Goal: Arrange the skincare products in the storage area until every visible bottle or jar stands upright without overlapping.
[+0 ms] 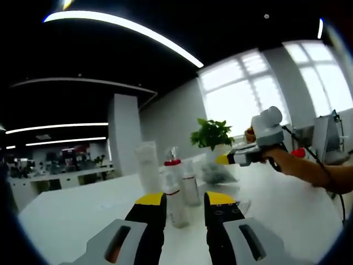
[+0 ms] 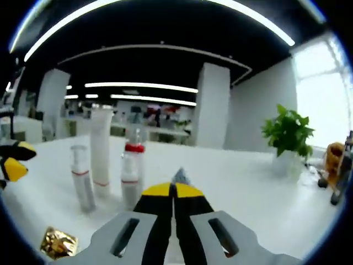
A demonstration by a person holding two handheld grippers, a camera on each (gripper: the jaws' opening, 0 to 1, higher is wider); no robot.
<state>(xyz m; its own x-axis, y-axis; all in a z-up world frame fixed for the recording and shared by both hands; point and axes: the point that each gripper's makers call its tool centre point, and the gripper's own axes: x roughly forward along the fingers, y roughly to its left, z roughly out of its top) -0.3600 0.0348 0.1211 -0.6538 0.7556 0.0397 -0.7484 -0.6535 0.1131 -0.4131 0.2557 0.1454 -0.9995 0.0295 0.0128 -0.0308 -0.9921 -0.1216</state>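
White bottles (image 1: 175, 201) stand upright just ahead of the spread left gripper (image 1: 185, 201), so it should close gently, while the right gripper (image 2: 173, 190) stays clear, jaws pressed together.

Skincare products upright on a white table — tall white tube (image 2: 101, 149), red-collared spray bottle (image 2: 132, 171), slim pump bottle (image 2: 81, 178) — close together, apparently not overlapping.

Bright windows (image 1: 242, 91), white pillar (image 2: 213, 105), ceiling light strips (image 1: 127, 25).
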